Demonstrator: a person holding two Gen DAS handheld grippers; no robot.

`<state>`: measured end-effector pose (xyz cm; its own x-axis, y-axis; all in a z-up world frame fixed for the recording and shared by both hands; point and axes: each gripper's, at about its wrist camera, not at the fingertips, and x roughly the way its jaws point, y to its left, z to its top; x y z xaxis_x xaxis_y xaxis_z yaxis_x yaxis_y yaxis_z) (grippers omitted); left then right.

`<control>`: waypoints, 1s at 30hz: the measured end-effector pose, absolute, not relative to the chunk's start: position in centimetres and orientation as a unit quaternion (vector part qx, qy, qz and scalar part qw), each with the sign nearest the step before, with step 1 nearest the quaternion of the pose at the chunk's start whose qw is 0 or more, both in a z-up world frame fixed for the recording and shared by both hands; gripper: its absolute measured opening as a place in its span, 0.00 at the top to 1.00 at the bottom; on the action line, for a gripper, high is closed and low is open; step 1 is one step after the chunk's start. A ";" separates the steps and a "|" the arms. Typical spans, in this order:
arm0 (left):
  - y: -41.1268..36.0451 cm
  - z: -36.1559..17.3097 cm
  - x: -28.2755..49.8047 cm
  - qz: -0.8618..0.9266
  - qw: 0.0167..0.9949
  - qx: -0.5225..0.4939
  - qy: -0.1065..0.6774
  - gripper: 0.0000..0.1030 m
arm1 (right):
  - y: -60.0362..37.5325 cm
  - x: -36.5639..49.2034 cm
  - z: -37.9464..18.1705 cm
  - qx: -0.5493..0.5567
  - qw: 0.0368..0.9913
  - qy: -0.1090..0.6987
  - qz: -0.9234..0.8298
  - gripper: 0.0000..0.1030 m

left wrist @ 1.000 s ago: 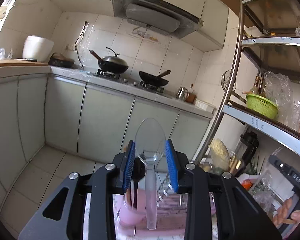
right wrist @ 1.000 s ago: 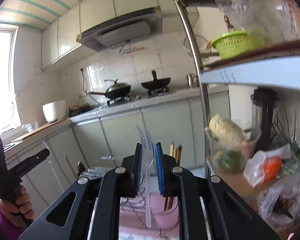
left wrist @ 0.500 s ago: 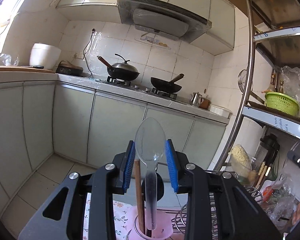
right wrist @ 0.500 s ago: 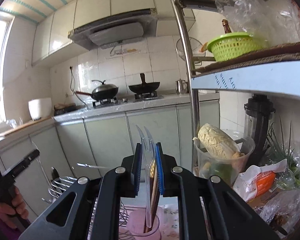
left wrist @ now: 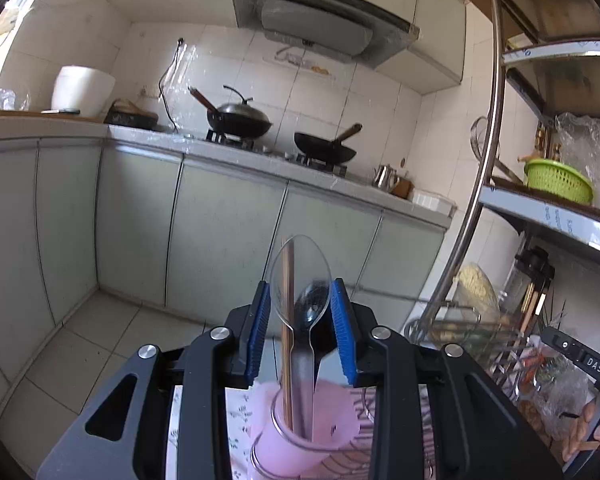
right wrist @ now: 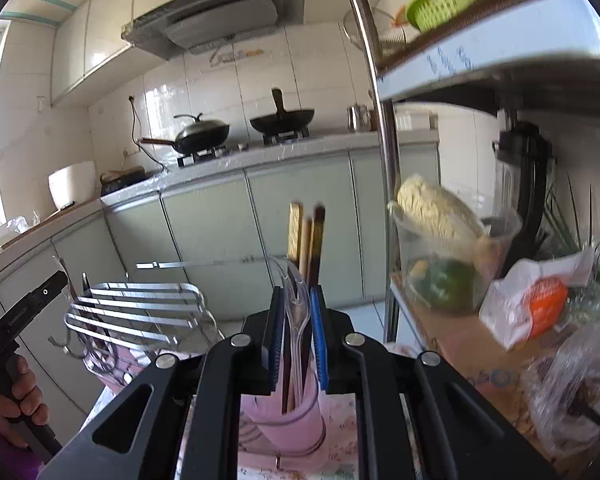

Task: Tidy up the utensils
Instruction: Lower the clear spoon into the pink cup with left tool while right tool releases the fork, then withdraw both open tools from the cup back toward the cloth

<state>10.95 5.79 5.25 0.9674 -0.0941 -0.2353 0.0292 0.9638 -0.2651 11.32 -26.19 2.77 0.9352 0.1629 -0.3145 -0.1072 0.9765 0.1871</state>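
Observation:
My left gripper [left wrist: 301, 312] is shut on a clear plastic spoon [left wrist: 300, 280], bowl up, its handle reaching down into a pink cup [left wrist: 300, 446]. Chopsticks [left wrist: 287, 344] and a dark spoon [left wrist: 315, 300] stand in that cup. My right gripper [right wrist: 298, 316] is shut on a clear plastic fork [right wrist: 296, 292], tines up, its handle down in a pink cup [right wrist: 284, 416] beside several chopsticks [right wrist: 306, 236]. I cannot tell whether both views show the same cup.
A metal dish rack [right wrist: 140, 312] stands left of the cup; it also shows in the left wrist view [left wrist: 460, 328]. A steel shelf post [right wrist: 384, 160] rises on the right, with a jar of noodles [right wrist: 440, 248], bags and a blender [right wrist: 524, 168] behind. A floral cloth [left wrist: 240, 416] covers the table.
Both grippers have come down and nearer to the pink cups. The spoon handle and the fork handle now sit deeper among the chopsticks.

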 end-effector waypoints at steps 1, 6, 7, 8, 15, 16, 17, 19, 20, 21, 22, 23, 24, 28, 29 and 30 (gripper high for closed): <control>5.7 4.9 10.9 -0.033 0.983 -0.129 0.128 0.70 | -26.2 11.4 2.4 0.086 0.979 0.171 0.070 0.88; 5.2 3.1 10.6 -0.035 0.981 -0.122 0.149 0.70 | -26.1 12.1 0.3 0.098 0.971 0.204 0.076 0.88; 5.2 2.5 10.7 -0.034 0.980 -0.118 0.156 0.70 | -26.1 12.3 -0.2 0.103 0.969 0.212 0.078 0.88; 5.1 2.1 10.7 -0.031 0.980 -0.115 0.161 0.70 | -26.0 12.4 -0.6 0.106 0.967 0.220 0.079 0.88; 4.5 0.7 10.8 -0.032 0.977 -0.096 0.189 0.70 | -25.1 12.7 -2.1 0.104 0.959 0.247 0.091 0.86; 4.5 0.7 10.7 -0.034 0.976 -0.097 0.193 0.69 | -25.0 12.6 -2.1 0.103 0.959 0.249 0.092 0.84; 4.6 0.8 10.7 -0.036 0.975 -0.100 0.196 0.69 | -25.1 12.6 -2.0 0.106 0.958 0.250 0.093 0.79; 4.7 1.1 10.4 -0.034 0.974 -0.103 0.197 0.65 | -25.3 12.2 -1.8 0.117 0.957 0.246 0.101 0.68; 4.8 1.2 10.2 -0.032 0.975 -0.103 0.196 0.60 | -25.4 12.0 -1.6 0.119 0.957 0.243 0.100 0.65; 4.9 1.4 9.8 -0.031 0.975 -0.105 0.193 0.59 | -25.5 11.7 -1.4 0.120 0.958 0.238 0.101 0.65; 5.0 1.6 9.6 -0.031 0.975 -0.106 0.191 0.58 | -25.6 11.5 -1.3 0.119 0.960 0.234 0.100 0.65; 5.2 1.9 9.2 -0.032 0.975 -0.109 0.190 0.58 | -25.6 11.1 -1.1 0.117 0.961 0.230 0.100 0.65; 5.2 2.0 9.1 -0.033 0.975 -0.111 0.190 0.58 | -25.7 10.8 -0.9 0.117 0.962 0.227 0.101 0.65; 5.6 2.7 8.0 -0.042 0.971 -0.125 0.201 0.58 | -25.9 9.3 -0.6 0.120 0.963 0.218 0.099 0.65; 5.6 2.8 7.7 -0.044 0.969 -0.128 0.207 0.58 | -25.9 8.9 -0.6 0.118 0.964 0.215 0.097 0.65; 5.6 2.9 7.4 -0.044 0.968 -0.129 0.213 0.58 | -25.9 8.6 -0.6 0.115 0.965 0.214 0.096 0.65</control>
